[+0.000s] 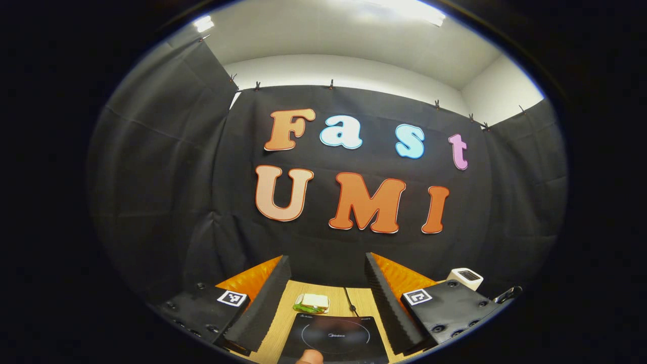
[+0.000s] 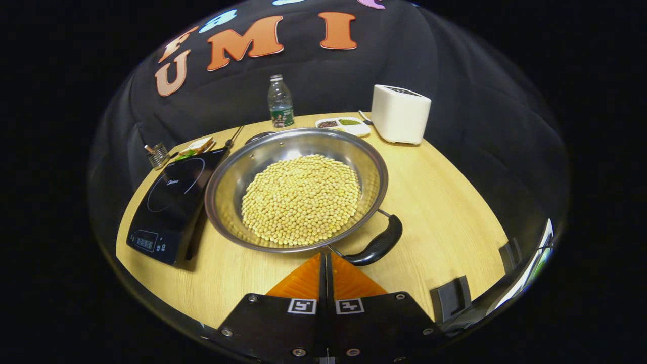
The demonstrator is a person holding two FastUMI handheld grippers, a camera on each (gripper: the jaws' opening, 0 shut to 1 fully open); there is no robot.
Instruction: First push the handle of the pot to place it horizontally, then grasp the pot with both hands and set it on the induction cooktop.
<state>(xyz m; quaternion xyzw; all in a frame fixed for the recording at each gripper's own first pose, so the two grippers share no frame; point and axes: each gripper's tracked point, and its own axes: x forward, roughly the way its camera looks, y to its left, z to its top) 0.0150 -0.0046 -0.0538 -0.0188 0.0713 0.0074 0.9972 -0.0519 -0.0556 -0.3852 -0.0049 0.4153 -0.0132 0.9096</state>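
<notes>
Ahead of the right gripper (image 2: 326,260), whose fingers are pressed together with nothing between them, the pot (image 2: 298,187) of yellow beans (image 2: 302,198) is seen resting on the wooden table (image 2: 445,202). Its black handle (image 2: 378,244) lies just beyond the fingertips and slightly to their right, angled toward the gripper; whether the tips touch the rim cannot be told. The cooktop (image 2: 172,202) is set to the left of the pot, close beside it, the gap being hard to judge. Bare tabletop is left to the right, up to the table's edge. Farther off, a bottle (image 2: 279,105), a white box (image 2: 400,120) and a small tray (image 2: 343,125) are ranged.

The left gripper (image 1: 327,265) is held spread wide above the cooktop (image 1: 333,336), cut off below. A sandwich (image 1: 312,303) lies beyond it.
</notes>
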